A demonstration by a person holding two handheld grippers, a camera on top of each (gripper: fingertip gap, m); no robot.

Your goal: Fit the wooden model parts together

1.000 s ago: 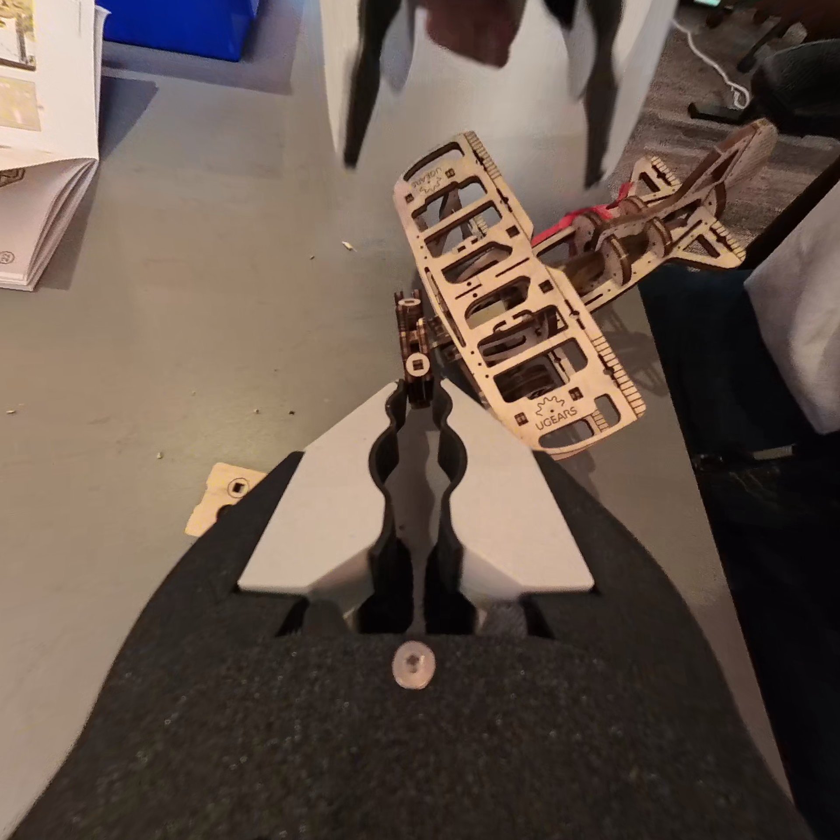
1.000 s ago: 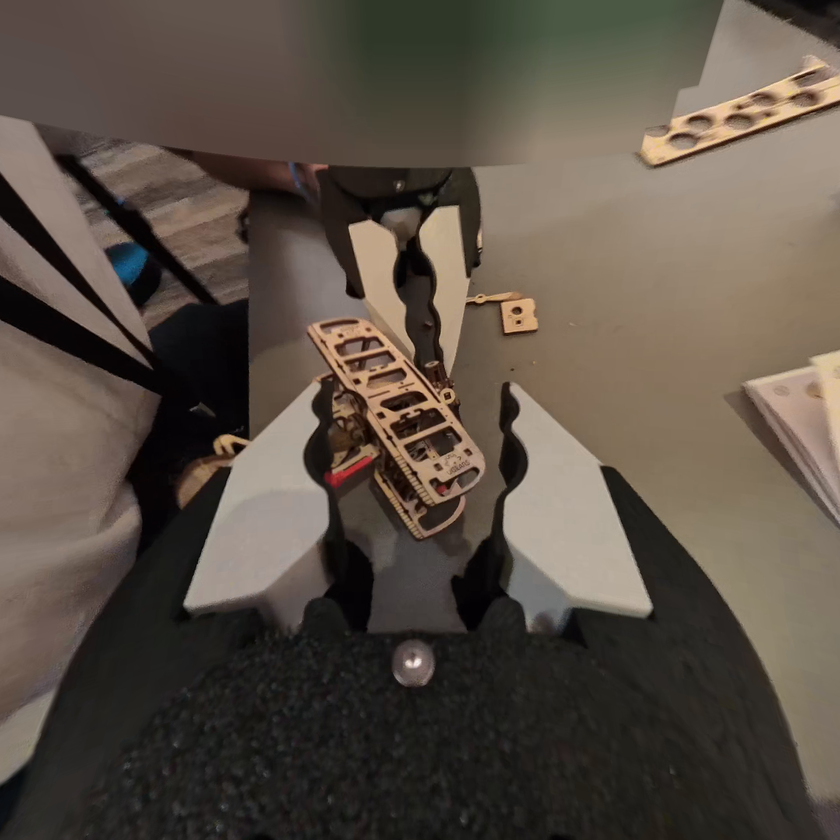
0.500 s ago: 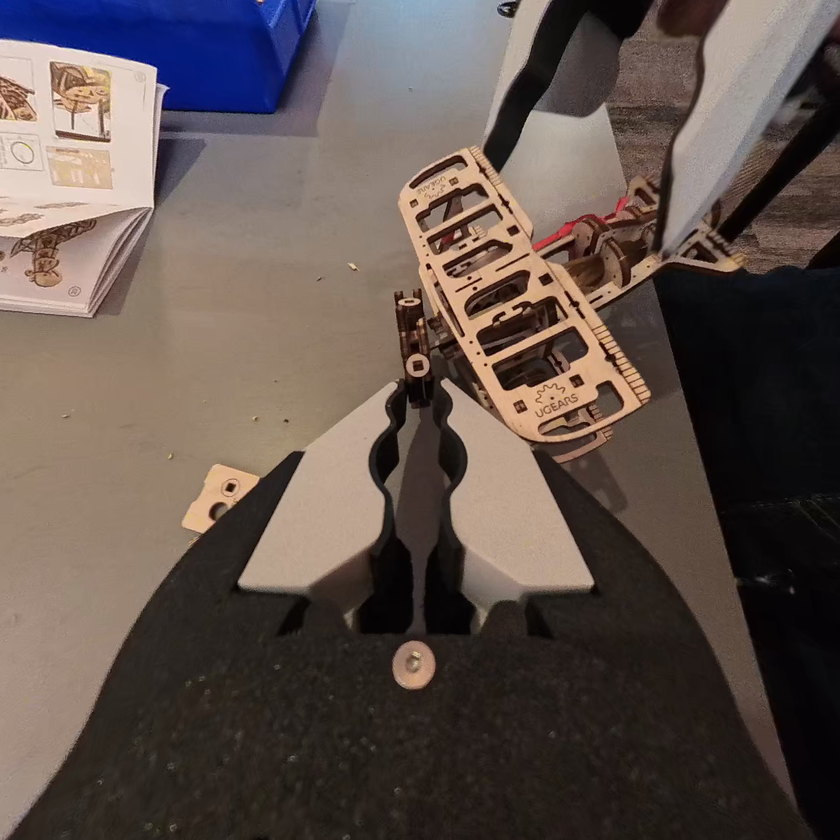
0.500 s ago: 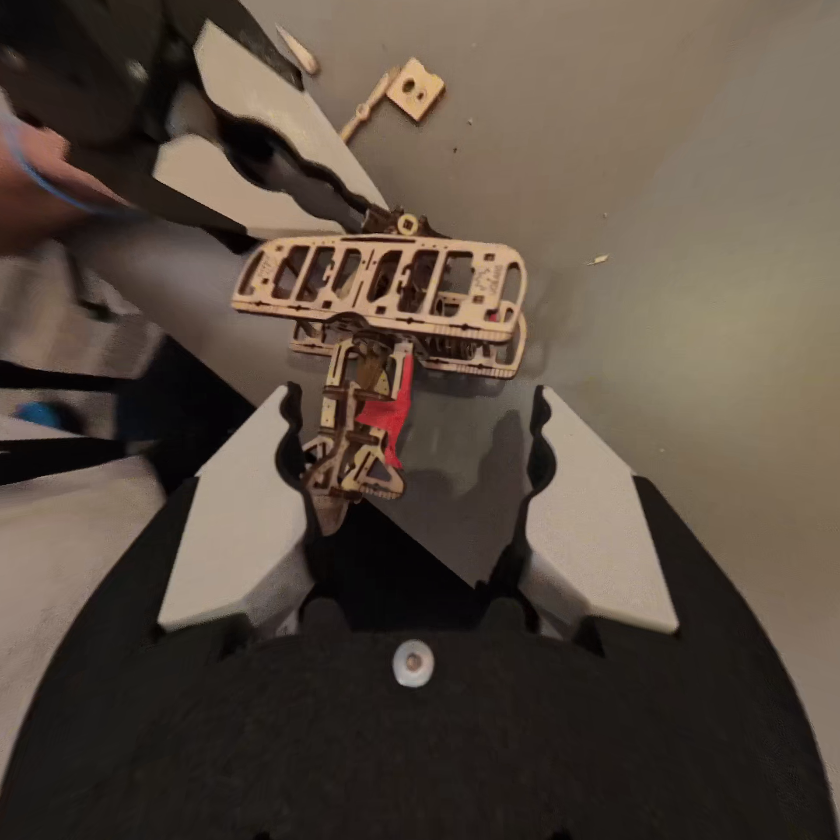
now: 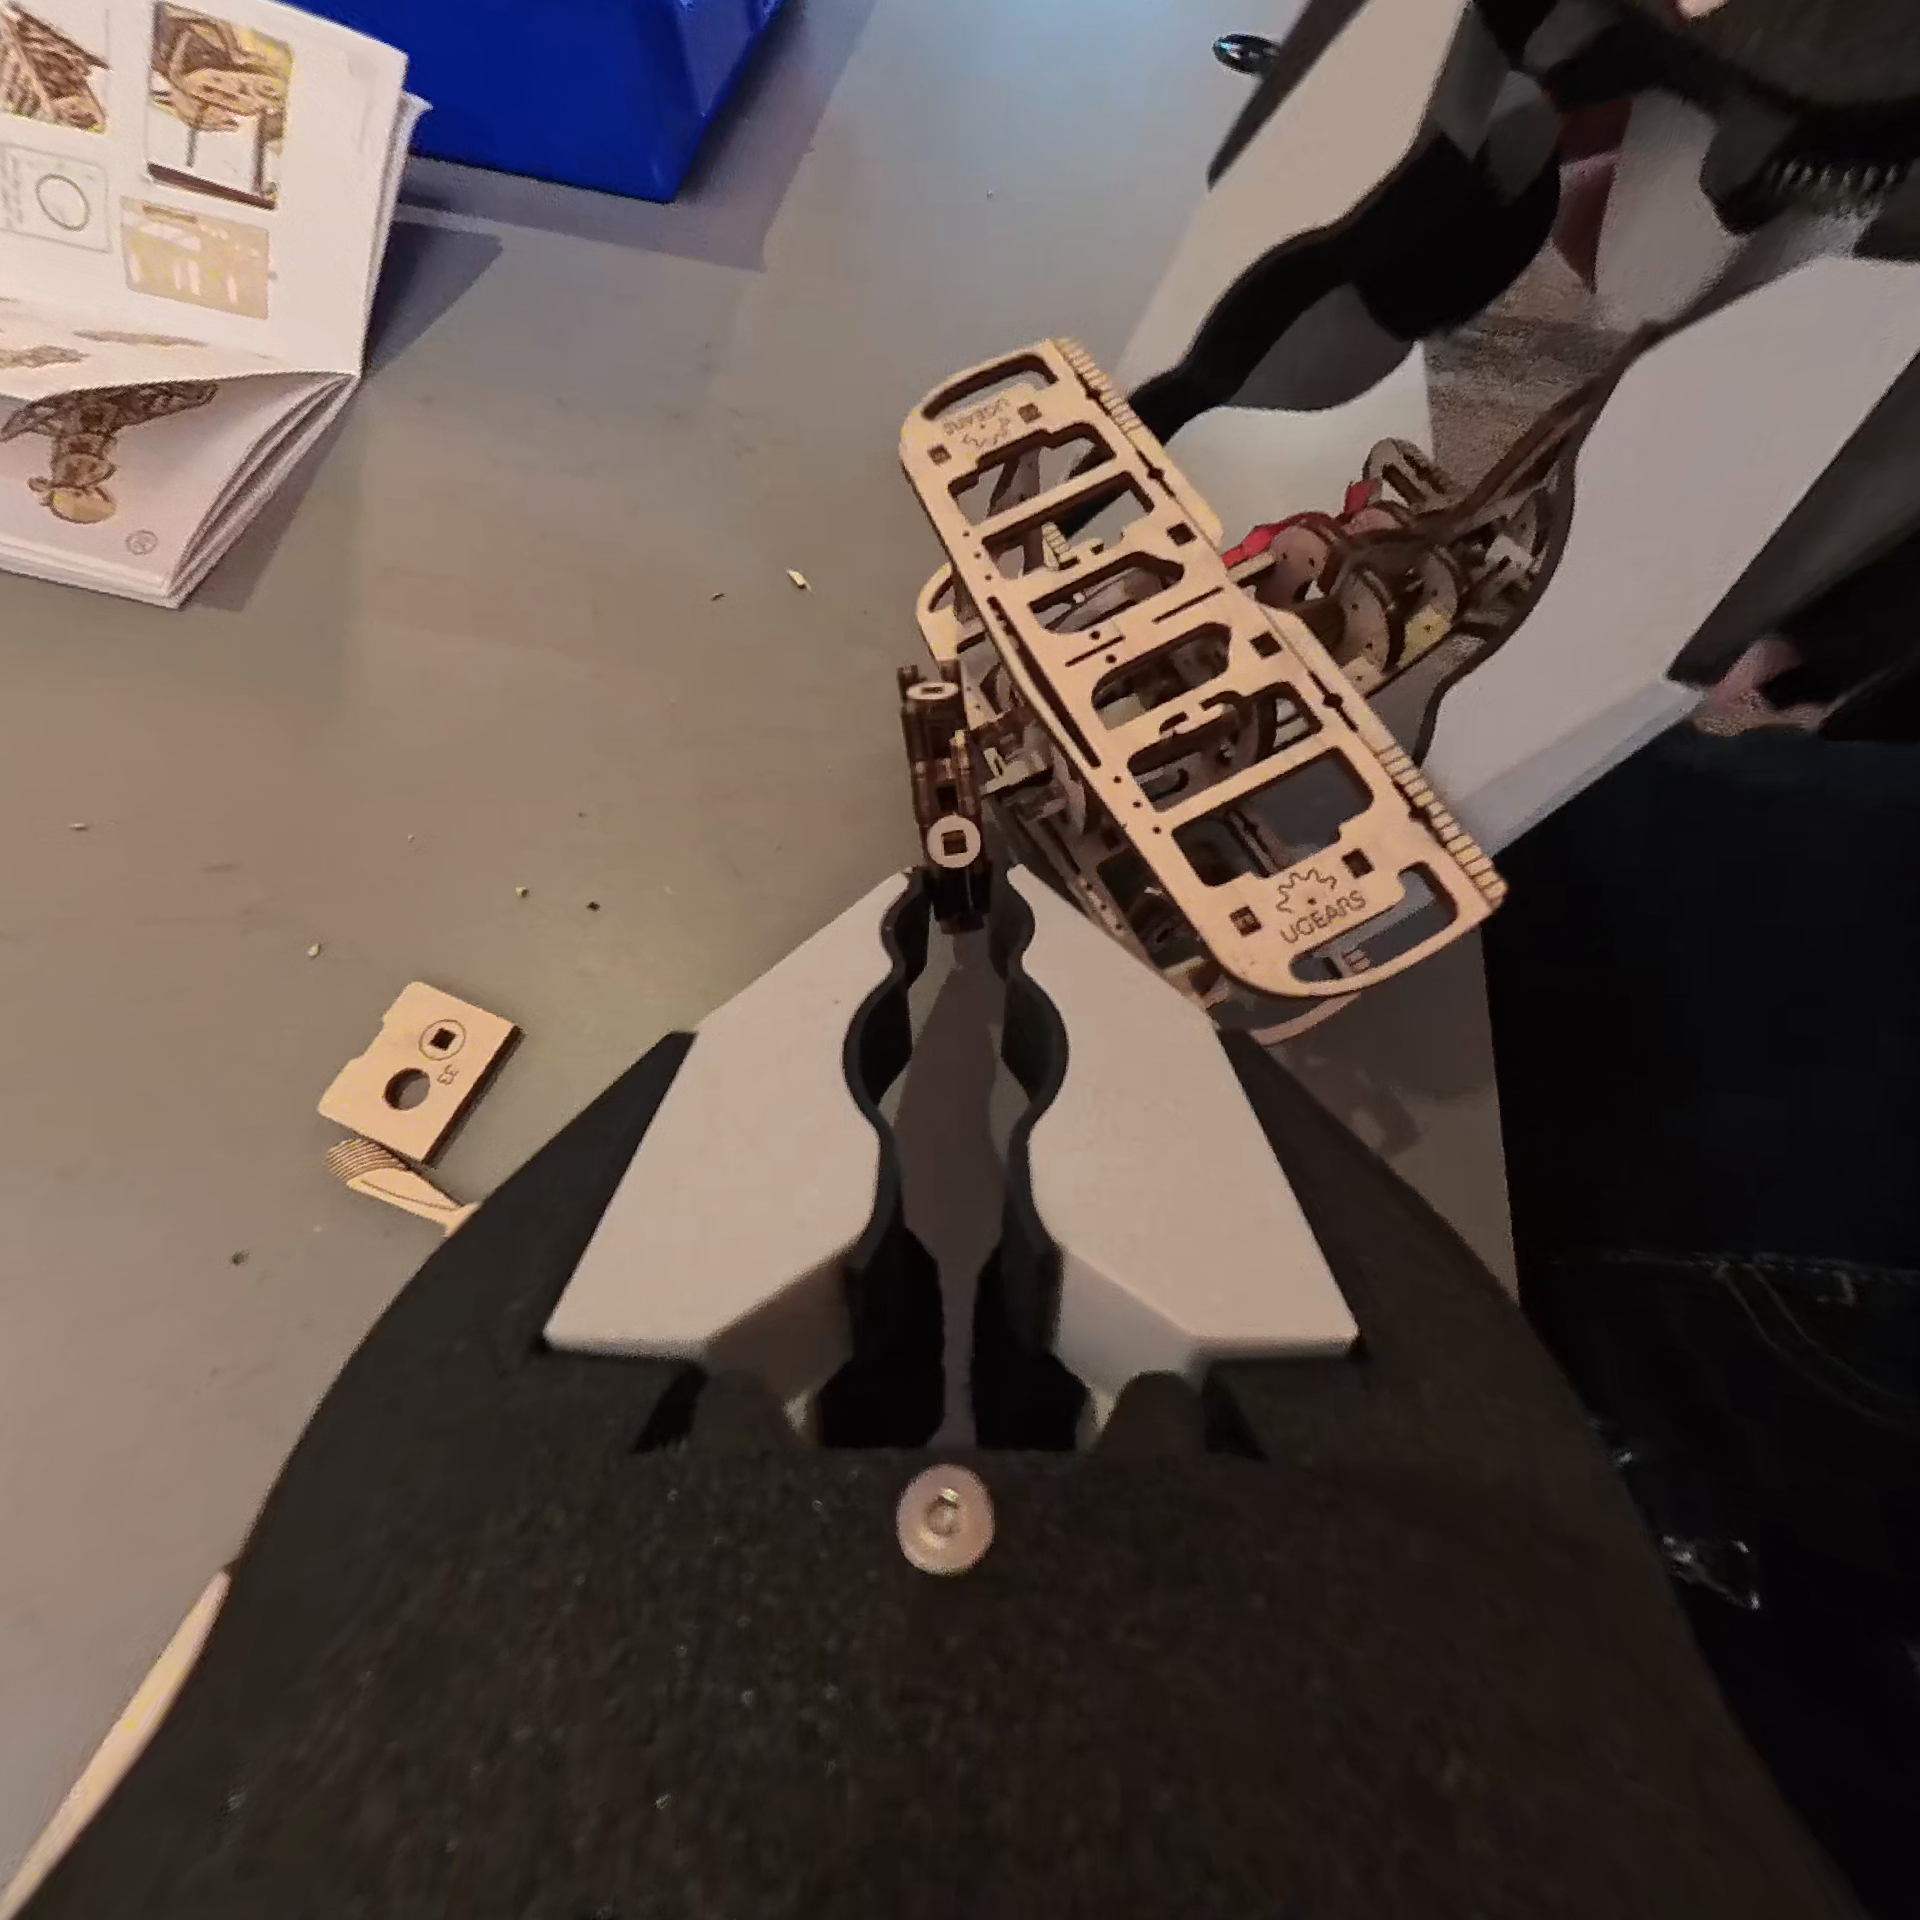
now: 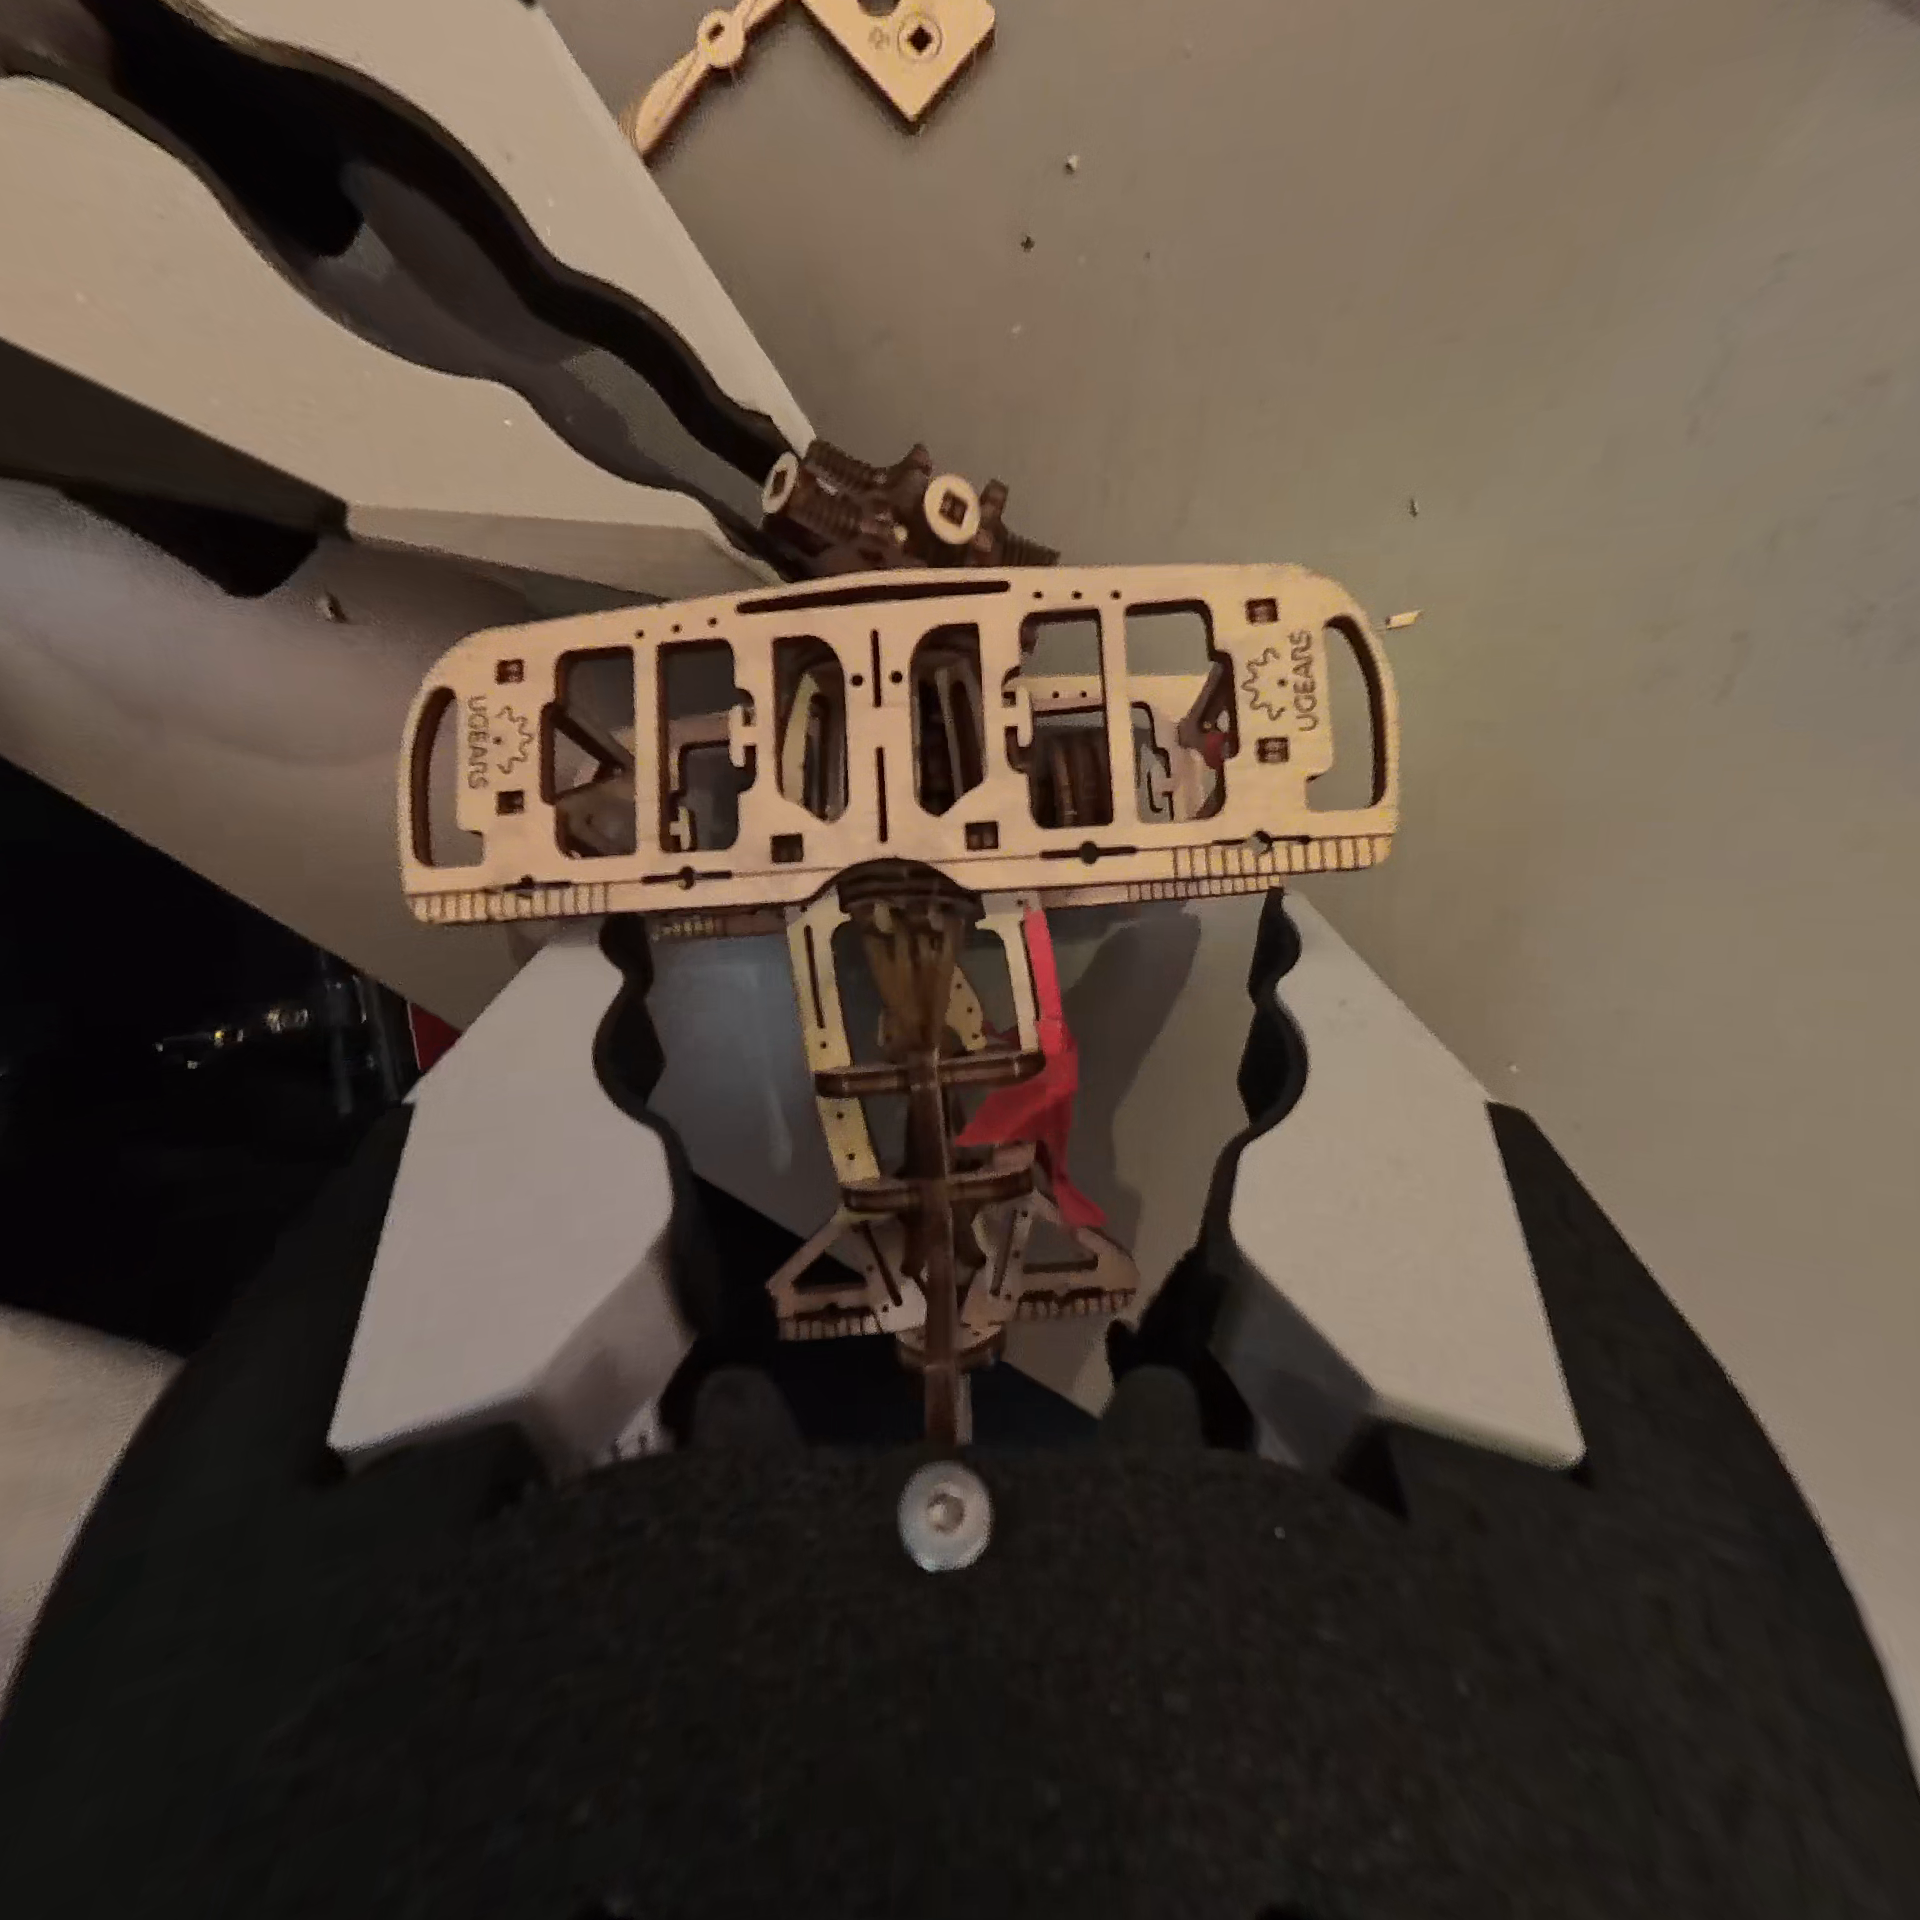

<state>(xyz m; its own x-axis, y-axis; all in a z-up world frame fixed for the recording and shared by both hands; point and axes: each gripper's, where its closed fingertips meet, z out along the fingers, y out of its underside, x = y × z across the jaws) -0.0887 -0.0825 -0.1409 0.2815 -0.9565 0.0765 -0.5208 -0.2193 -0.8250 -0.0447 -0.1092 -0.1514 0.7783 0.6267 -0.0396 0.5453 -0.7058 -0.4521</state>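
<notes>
Two grippers bracket the wooden biplane (image 6: 899, 727) above the surface: my left gripper (image 5: 956, 914) pinches its nose, and my right gripper (image 6: 951, 966), fingers spread, straddles the tail along the fuselage axis.

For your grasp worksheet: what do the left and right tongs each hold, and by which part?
Left tongs grip the wooden biplane by its nose; right tongs hold nothing.
</notes>
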